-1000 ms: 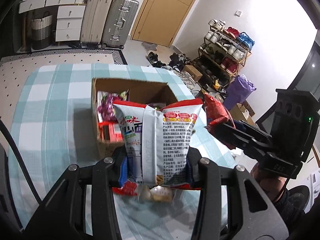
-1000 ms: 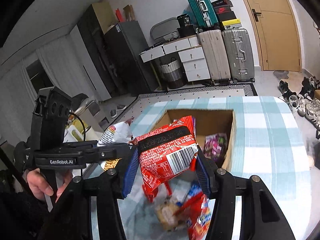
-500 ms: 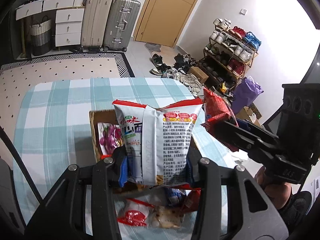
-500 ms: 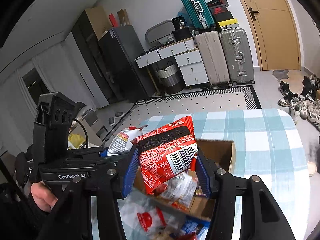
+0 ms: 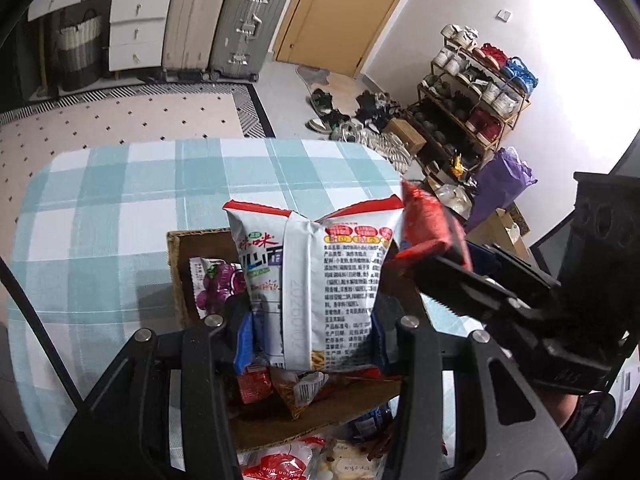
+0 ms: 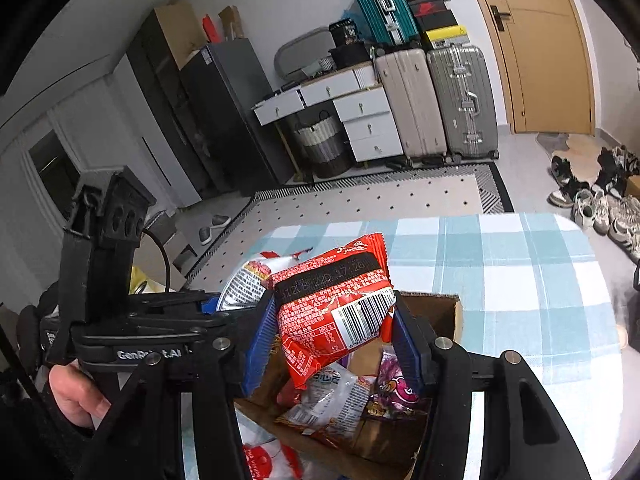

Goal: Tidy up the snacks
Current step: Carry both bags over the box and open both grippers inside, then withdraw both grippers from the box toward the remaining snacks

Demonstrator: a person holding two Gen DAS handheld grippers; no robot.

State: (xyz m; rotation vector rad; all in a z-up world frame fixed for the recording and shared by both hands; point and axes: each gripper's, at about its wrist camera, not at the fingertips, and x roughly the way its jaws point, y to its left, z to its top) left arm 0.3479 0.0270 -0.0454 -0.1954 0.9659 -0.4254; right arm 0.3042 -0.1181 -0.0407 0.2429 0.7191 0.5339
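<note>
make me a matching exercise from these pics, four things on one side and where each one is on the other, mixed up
Things:
1. white snack bag
2. red snack bag
3. purple grape packet
4. grey suitcase

Places:
A. lying inside the cardboard box
B. on the floor by the wooden door
C. between the fingers of the left gripper
D. between the fingers of the right gripper, whose jaws are opening

Pairs: 1-C, 2-D, 3-A, 4-B
</note>
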